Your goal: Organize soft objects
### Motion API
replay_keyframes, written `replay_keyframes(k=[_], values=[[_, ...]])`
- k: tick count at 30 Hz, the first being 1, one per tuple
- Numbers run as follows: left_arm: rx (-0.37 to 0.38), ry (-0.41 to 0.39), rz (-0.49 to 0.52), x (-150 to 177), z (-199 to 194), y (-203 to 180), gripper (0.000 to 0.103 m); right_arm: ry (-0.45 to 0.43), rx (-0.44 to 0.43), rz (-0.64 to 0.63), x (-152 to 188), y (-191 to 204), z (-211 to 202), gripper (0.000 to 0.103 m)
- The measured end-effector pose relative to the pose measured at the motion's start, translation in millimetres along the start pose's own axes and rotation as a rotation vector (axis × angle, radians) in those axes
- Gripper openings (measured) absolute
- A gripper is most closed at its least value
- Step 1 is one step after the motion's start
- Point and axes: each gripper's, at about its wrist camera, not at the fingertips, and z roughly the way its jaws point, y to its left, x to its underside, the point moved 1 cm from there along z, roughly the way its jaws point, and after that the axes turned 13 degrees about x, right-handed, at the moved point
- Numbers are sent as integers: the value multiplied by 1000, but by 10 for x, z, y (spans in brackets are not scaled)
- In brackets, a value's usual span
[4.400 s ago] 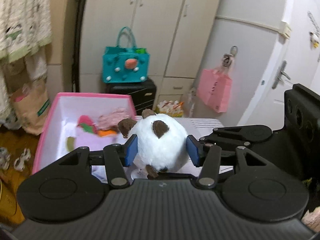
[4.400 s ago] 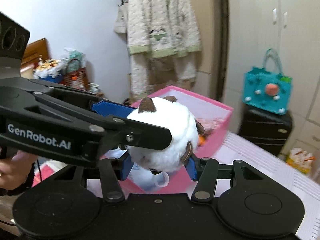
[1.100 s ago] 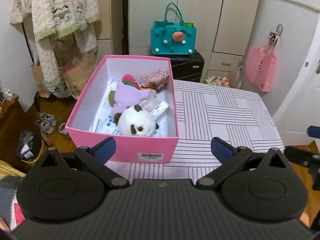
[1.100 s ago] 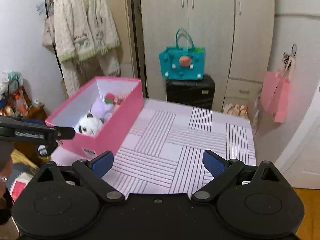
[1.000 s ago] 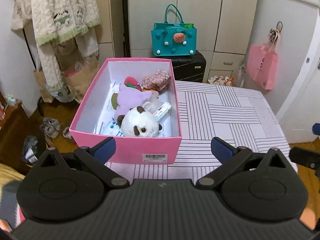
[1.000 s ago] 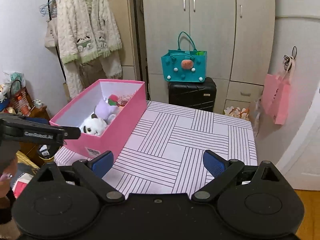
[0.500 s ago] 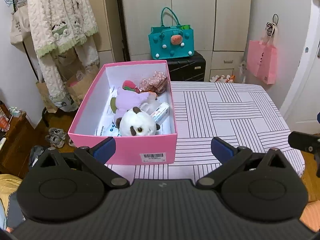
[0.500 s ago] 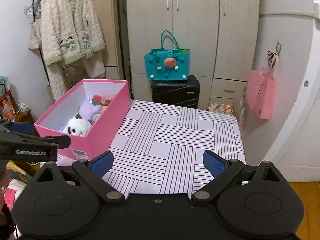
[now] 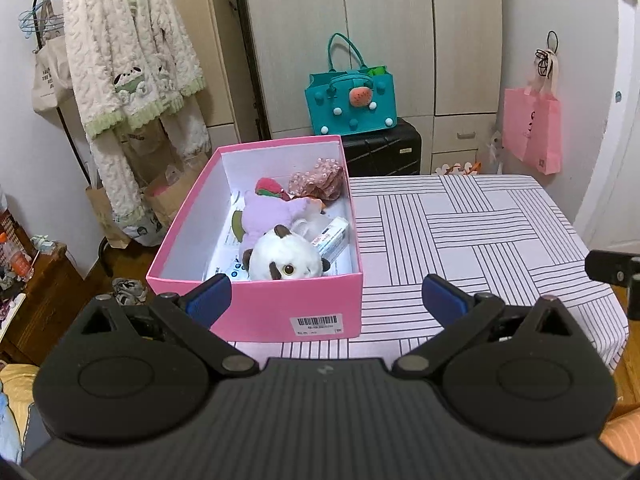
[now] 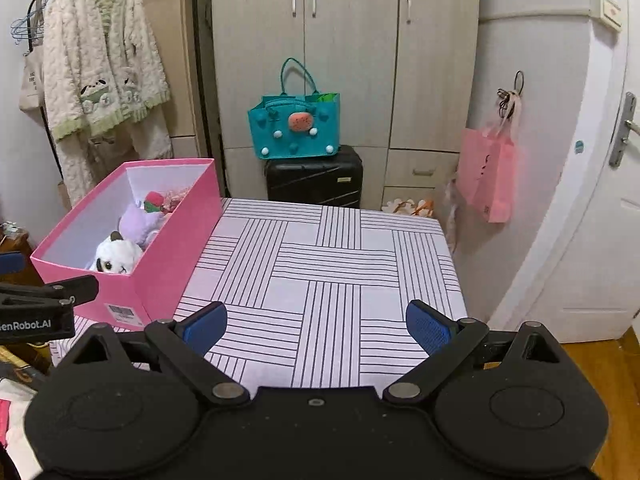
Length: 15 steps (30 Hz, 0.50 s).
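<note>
Left gripper [image 9: 326, 298] and right gripper [image 10: 316, 326] gape wide, empty; white plush [image 9: 286, 260] lies in pink box [image 9: 256, 312] at 10 o'clock.

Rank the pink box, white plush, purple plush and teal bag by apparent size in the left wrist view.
1. pink box, clearly largest.
2. teal bag, though it stands farther back, so it is likely bigger than it looks.
3. white plush and purple plush: look alike, partly overlapping, unranked.
</note>
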Motion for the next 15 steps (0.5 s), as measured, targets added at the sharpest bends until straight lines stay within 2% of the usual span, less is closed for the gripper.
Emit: replay_keyframes(k=[15], values=[[-40,-45,-30,46,-22,79,103,-44,28,4,65,108,-123,98]])
